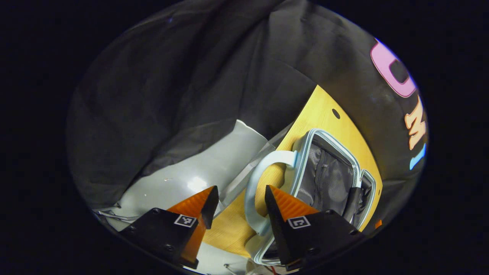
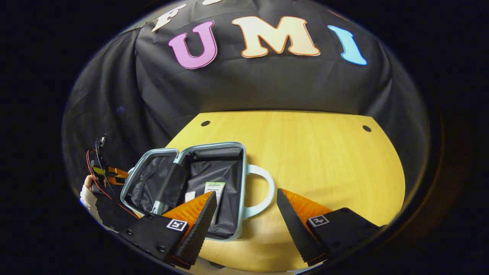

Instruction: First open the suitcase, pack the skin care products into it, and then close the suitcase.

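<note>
Already the suitcase (image 2: 191, 179) lies open on the wooden table (image 2: 313, 152), with a skin care tube (image 2: 214, 191) inside its right half. Its loop handle (image 2: 263, 191) points toward the right gripper (image 2: 246, 214), whose jaws stand apart and empty. Likewise the left gripper (image 1: 238, 206) gapes, holding nothing, near that handle. Closing could go wrong if the lid is pushed unevenly and the case slides across the smooth tabletop.

A recording booth, not a lived-in room. Black cloth (image 2: 267, 84) hangs as the wall behind a bare wooden table (image 2: 324, 160). A grey floor (image 1: 179, 183) shows beside the table.
</note>
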Motion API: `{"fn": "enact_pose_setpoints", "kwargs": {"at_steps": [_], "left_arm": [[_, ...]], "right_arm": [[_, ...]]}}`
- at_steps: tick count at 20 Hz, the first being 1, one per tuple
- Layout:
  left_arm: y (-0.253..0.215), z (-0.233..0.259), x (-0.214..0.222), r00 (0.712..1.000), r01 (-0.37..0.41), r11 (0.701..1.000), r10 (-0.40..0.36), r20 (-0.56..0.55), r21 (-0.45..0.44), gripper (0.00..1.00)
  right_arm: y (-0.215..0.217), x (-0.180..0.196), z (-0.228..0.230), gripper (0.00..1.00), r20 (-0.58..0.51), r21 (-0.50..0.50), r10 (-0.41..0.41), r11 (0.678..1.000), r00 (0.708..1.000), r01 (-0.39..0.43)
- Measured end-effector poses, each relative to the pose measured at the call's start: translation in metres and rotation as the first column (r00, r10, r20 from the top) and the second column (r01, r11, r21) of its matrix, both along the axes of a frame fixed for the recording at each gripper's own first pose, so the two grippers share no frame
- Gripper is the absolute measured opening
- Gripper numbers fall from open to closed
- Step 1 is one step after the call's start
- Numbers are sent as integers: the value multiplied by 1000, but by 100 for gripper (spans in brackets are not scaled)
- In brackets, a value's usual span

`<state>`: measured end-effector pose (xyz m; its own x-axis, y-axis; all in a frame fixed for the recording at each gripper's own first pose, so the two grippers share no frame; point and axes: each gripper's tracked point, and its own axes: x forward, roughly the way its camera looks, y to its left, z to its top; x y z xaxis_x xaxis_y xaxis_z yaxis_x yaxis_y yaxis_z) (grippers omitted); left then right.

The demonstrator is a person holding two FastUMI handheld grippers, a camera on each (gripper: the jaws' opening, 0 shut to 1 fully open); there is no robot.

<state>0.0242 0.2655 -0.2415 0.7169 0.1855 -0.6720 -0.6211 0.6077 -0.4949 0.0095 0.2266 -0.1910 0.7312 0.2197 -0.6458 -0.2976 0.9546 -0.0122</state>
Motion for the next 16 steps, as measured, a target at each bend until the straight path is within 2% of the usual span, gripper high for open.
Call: {"fn": "enact_pose_setpoints", "kwargs": {"at_steps": [2, 4, 5, 7, 10, 12, 13, 16], "left_arm": [[-3, -2, 10, 1000, 10, 999, -9, 24, -31, 53], [-2, -7, 14, 1000, 9, 999, -8, 16, -40, 19], [-1, -12, 15, 1000, 18, 999, -18, 5, -36, 12], [1, -10, 17, 999, 22, 999, -21, 26, -39, 12], [-1, -7, 19, 997, 11, 995, -4, 71, -96, 12], [-5, -8, 17, 997, 13, 992, -4, 74, -125, 8], [-5, -7, 16, 997, 21, 993, -13, 73, -118, 5], [-7, 0, 14, 999, 26, 996, -23, 38, -83, 4]], "right_arm": [[-12, 1, 7, 98, 19, -6, -25, 1000, 1000, 25], [-22, 1, 10, 98, 27, -20, -37, 999, 999, 37], [-26, 2, 11, 98, 30, -28, -42, 999, 999, 43], [-31, 4, 14, 98, 34, -28, -50, 998, 998, 51], [-33, 7, 16, 98, 36, -19, -57, 998, 998, 57], [-31, 8, 15, 98, 32, -19, -49, 999, 998, 50], [-30, 9, 13, 98, 29, -21, -45, 999, 999, 45], [-27, 13, 11, 98, 28, -15, -32, 999, 999, 32]]}}
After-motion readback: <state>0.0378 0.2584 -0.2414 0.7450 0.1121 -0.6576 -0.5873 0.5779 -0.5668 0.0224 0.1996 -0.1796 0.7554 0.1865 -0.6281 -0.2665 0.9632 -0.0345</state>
